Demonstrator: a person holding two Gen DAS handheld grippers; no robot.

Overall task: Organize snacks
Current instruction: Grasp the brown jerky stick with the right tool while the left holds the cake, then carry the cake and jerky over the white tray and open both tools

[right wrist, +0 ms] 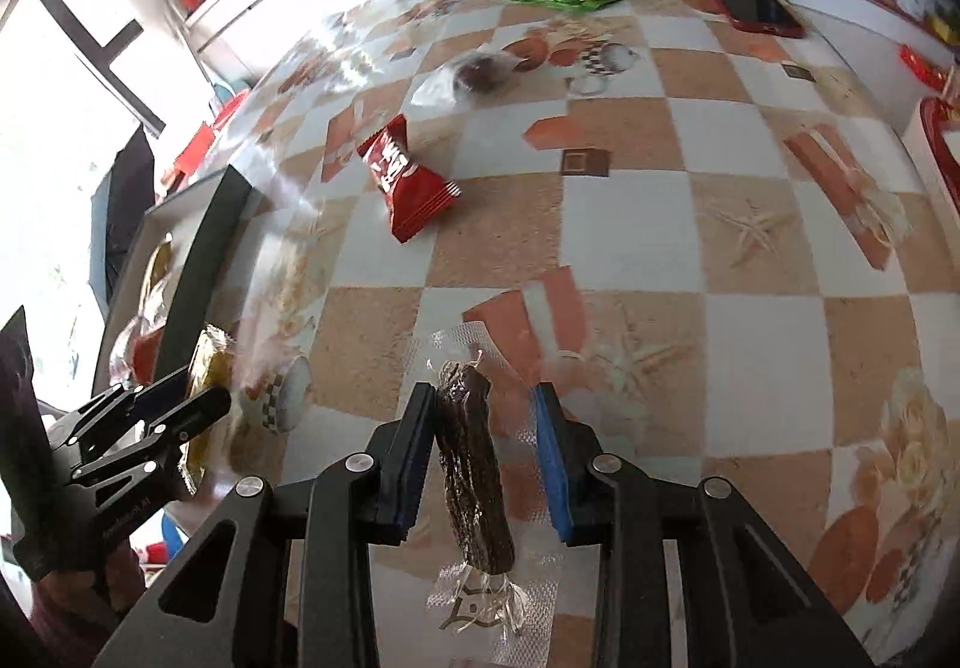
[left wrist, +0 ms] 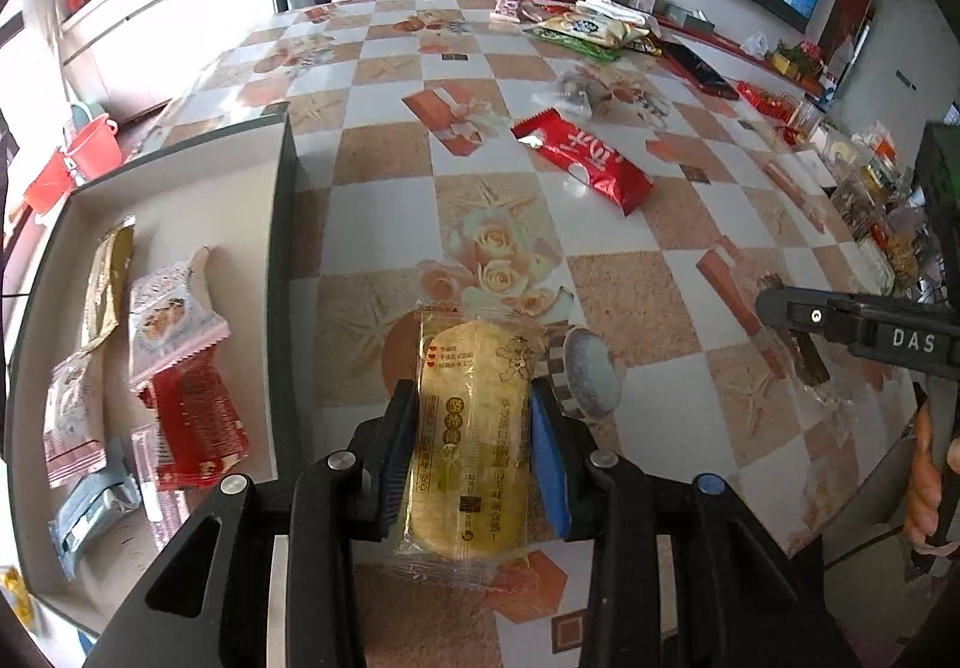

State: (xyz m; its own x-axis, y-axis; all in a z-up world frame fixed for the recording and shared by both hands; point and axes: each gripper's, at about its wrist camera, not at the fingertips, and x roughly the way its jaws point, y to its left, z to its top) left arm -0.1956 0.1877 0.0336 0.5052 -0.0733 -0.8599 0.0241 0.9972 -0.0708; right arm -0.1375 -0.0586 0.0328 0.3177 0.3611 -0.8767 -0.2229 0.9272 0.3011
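My left gripper (left wrist: 473, 416) is shut on a yellow rice-cracker packet (left wrist: 474, 362), blue pads pressing both its long sides, just right of the dark-walled box (left wrist: 282, 224). Several wrapped snacks (left wrist: 192, 416) lie inside that box. My right gripper (right wrist: 483, 398) is shut on a dark brown snack bar (right wrist: 471, 476) in clear wrap; the bar lies against the left pad and the wrap reaches the right pad. In the left wrist view the right gripper (left wrist: 798, 332) is at the right edge with the bar (left wrist: 810, 362) hanging from it. A red packet (left wrist: 582, 161) lies mid-table.
A clear bag with a dark snack (left wrist: 576, 92) lies beyond the red packet (right wrist: 408, 182). Snack bags (left wrist: 588, 29) are piled at the far edge beside a phone (right wrist: 756, 5). A red-rimmed tray (right wrist: 936, 140) sits at the right. The checkered tablecloth (right wrist: 630, 224) covers the table.
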